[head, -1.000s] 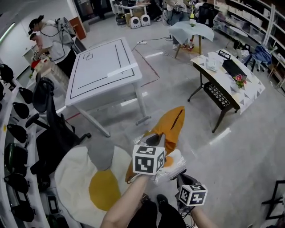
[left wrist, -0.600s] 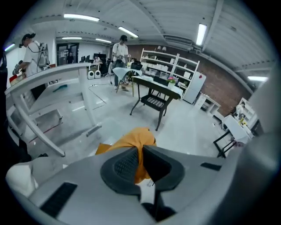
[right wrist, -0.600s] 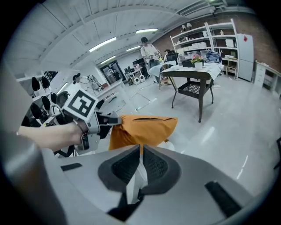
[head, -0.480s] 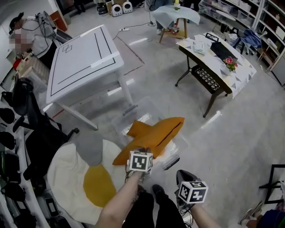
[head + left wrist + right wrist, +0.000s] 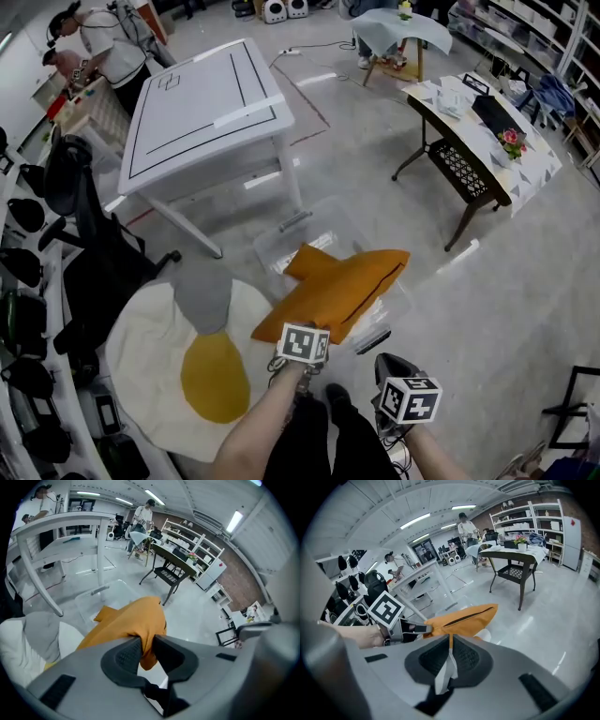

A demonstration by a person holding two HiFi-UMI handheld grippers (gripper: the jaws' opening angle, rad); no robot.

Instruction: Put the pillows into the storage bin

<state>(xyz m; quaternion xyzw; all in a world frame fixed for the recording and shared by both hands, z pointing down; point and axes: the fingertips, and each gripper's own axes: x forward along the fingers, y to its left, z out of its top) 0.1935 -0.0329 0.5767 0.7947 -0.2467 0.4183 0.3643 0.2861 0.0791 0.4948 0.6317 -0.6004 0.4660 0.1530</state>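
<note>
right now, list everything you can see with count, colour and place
storage bin: one, clear, on the floor
orange pillow: one, orange, over the bin
egg-shaped cushion: one, white with yellow centre, floor at left
grey pillow: one, grey, on the cushion's edge
white table: one, white, beyond the bin
black-legged table: one, patterned cloth, right
office chair: one, black, left
person: at least one, white top, far left
left gripper: one, grey, jaws just been opening, orange pillow's corner between them
right gripper: one, grey, shut on a thin strip, white and orange
</note>
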